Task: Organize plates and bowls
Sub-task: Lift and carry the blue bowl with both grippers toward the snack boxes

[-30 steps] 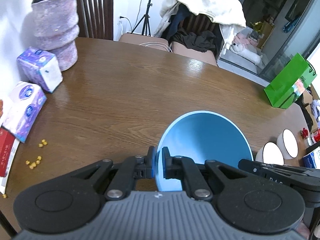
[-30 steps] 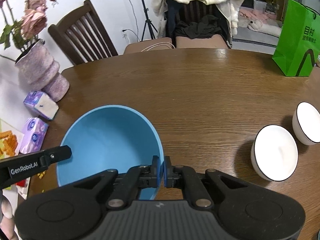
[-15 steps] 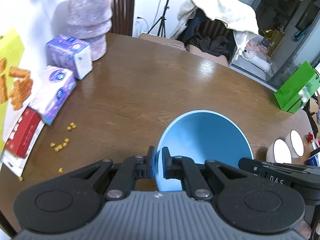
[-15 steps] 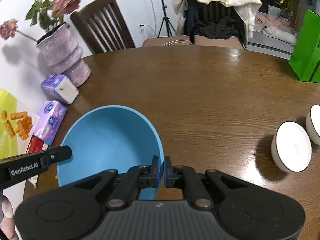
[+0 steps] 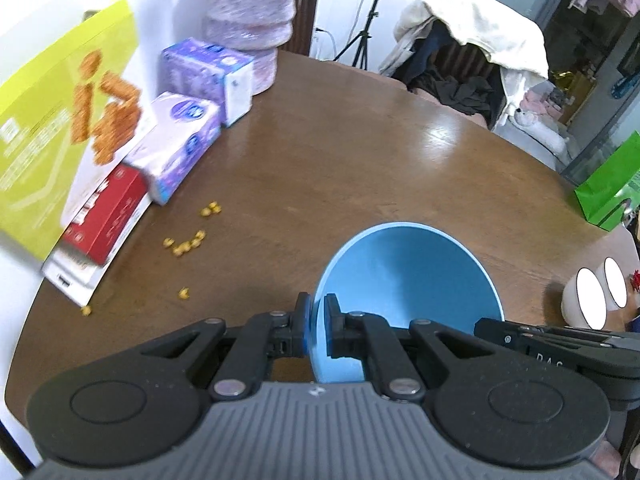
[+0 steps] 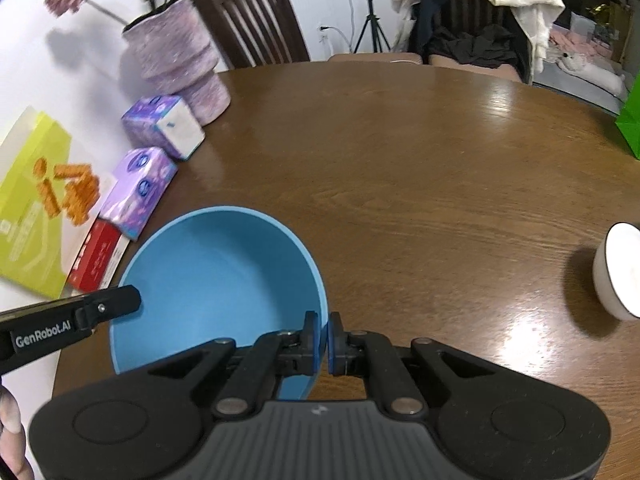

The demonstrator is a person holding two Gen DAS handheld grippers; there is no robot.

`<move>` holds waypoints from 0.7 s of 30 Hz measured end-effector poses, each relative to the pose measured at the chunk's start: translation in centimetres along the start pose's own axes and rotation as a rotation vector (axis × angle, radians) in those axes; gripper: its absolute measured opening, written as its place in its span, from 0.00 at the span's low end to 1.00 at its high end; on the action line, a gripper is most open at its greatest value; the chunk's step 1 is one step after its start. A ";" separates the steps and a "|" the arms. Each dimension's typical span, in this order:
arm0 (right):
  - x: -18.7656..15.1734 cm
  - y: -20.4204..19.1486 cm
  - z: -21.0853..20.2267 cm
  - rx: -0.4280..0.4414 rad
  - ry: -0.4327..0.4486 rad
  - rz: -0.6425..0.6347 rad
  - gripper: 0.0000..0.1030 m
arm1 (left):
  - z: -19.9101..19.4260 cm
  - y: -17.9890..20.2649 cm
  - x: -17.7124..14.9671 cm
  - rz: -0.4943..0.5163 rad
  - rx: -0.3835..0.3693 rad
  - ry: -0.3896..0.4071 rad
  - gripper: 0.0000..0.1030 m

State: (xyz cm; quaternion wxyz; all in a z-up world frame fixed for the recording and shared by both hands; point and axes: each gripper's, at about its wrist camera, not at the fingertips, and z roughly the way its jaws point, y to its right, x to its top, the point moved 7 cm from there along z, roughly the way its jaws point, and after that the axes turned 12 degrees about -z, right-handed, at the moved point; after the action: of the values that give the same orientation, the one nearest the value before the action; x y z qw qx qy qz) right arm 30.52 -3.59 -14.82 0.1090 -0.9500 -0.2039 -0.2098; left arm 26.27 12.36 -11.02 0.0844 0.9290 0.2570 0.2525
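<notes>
Above the worktop (image 6: pixel 420 168), both grippers carry the bowl (image 6: pixel 216 276): left gripper (image 5: pixel 316 330) and right gripper (image 6: pixel 323 340) have their fingers clamped on opposite rims. This looks like mid-transport; next comes setting it down level. Tissue packs (image 5: pixel 180 140), boxes (image 5: pixel 104 216) and crumbs (image 5: pixel 184 244) crowd the left; white cups (image 5: pixel 588 300) stand right.

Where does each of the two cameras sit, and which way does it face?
Left wrist view: it sits on the left gripper, looking forward and down over the round brown wooden table; its fingers clamp the left rim of the blue plastic bowl, and the right gripper's finger enters from the right.
Right wrist view: it sits on the right gripper, clamped on the bowl's right rim; the left gripper's finger and part of a hand show at the left.
Both views share the bowl, the table and the purple tissue packs.
</notes>
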 end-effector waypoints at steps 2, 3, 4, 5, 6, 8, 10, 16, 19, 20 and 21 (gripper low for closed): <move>-0.3 -0.7 0.2 0.007 -0.005 -0.010 0.04 | -0.1 -0.8 -0.3 -0.009 0.008 -0.001 0.07; -0.4 -1.1 0.3 0.010 -0.008 -0.015 0.04 | -0.1 -1.1 -0.5 -0.012 0.012 -0.003 0.07; -0.5 -1.4 0.4 0.013 -0.011 -0.019 0.04 | -0.2 -1.5 -0.6 -0.015 0.017 -0.004 0.07; -0.5 -1.8 0.5 0.017 -0.014 -0.023 0.04 | -0.2 -1.8 -0.7 -0.017 0.022 -0.004 0.07; -0.6 -2.1 0.6 0.020 -0.017 -0.026 0.04 | -0.3 -2.1 -0.9 -0.019 0.025 -0.004 0.07; -0.9 -2.6 0.7 0.025 -0.021 -0.033 0.04 | -0.4 -2.7 -1.1 -0.025 0.029 -0.005 0.07; -1.1 -3.2 1.0 0.028 -0.026 -0.041 0.04 | -0.6 -3.3 -1.4 -0.034 0.032 -0.005 0.07; -1.9 -4.7 1.8 0.041 -0.040 -0.070 0.04 | -0.7 -5.3 -2.5 -0.054 0.049 -0.009 0.07; -2.4 -5.5 2.2 0.047 -0.049 -0.087 0.04 | -0.7 -6.3 -3.0 -0.070 0.058 -0.012 0.07; -2.5 -5.8 2.3 0.049 -0.053 -0.093 0.04 | -0.7 -6.7 -3.2 -0.076 0.061 -0.013 0.07; -2.7 -6.0 2.5 0.051 -0.056 -0.099 0.04 | -0.7 -6.9 -3.4 -0.081 0.064 -0.014 0.07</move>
State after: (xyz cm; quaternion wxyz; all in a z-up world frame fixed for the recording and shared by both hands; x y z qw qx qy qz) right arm 26.58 1.58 -17.49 0.1170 -0.9412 -0.2590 -0.1829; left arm 20.37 16.55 -13.83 0.0668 0.9219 0.3016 0.2339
